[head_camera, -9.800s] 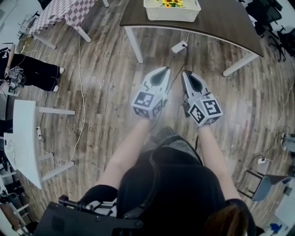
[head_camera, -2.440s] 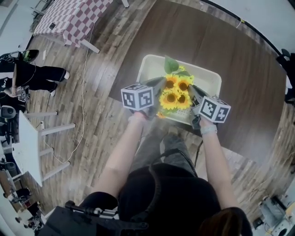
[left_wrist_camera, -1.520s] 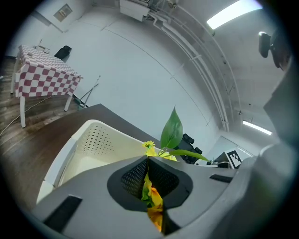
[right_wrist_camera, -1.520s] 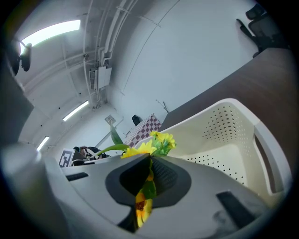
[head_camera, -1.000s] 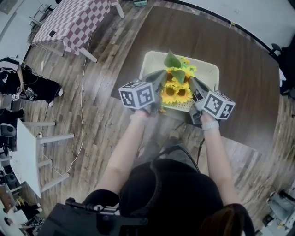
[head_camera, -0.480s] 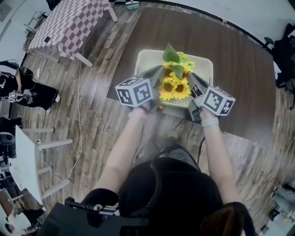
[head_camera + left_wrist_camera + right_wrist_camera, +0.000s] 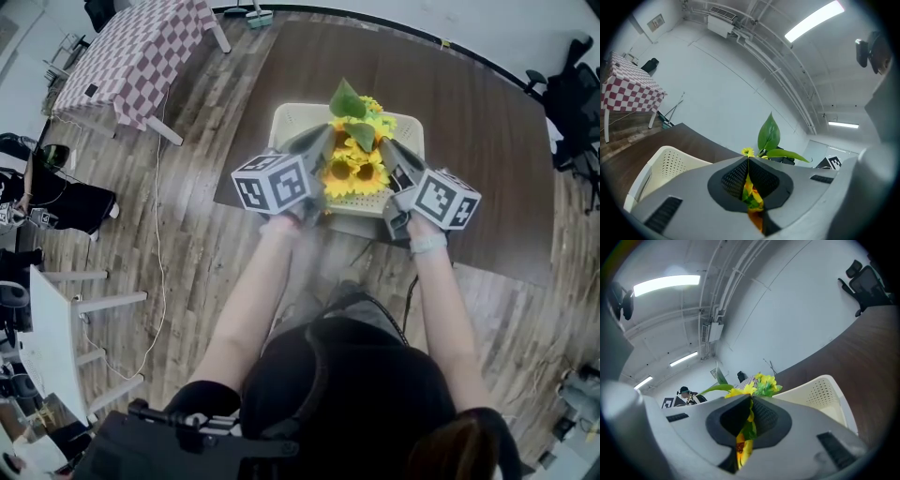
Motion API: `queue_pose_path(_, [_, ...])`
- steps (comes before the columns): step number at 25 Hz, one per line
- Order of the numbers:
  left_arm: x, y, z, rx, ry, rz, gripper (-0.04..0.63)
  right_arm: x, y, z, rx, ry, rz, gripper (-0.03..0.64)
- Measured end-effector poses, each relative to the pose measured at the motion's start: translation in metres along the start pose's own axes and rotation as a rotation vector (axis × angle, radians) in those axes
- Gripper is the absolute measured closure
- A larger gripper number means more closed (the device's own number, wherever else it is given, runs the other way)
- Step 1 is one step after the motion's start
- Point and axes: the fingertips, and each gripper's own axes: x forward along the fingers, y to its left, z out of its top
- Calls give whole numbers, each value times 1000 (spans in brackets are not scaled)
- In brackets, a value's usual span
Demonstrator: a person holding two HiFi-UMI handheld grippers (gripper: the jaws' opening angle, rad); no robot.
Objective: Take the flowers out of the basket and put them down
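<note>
A bunch of yellow sunflowers [image 7: 354, 167] with green leaves hangs above the cream perforated basket [image 7: 289, 124] on the dark brown table [image 7: 469, 122]. My left gripper [image 7: 319, 148] is shut on the bunch from the left; petals and leaf bits [image 7: 751, 196] are pinched between its pads. My right gripper [image 7: 387, 155] is shut on it from the right, with a flower [image 7: 743, 439] squeezed in its jaws. A big green leaf [image 7: 768, 132] and small yellow blooms [image 7: 765, 381] rise above the jaws. The basket [image 7: 665, 164] [image 7: 825, 394] lies below and behind both grippers.
A checked-cloth table [image 7: 131, 52] stands at the far left on the wooden floor. A person in black [image 7: 47, 192] is at the left edge beside a white table [image 7: 52, 328]. Black office chairs [image 7: 572, 94] stand at the right.
Both grippers have stayed shut on the bunch and carried it a little higher and farther over the basket; the view has shifted, so table and basket sit higher in the head view.
</note>
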Motion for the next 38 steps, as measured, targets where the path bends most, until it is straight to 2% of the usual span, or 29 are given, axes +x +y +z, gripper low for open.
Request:
queue_pose_path(11, [-4,-31,0,50,-29,-61,592,-29,9,7,-7,-71,-5,612])
queue_pose_path(22, [-11,-78,13,89,-46,-165,592,-70,31,27,-36,-183,-51,612])
queue_pose_path(28, [-13,-89,17,97,-56,-182,593,-80,37,33,-47,-204,-50,612])
queue_pose_path(33, [-2,-110,16,107,-97,-181,592,-97,25,46,-54,-212,-16,612])
queue_pose_path(38, [29,-159,9,109,-122,-180,592,-138,-7,77,-66,-207,-16,612])
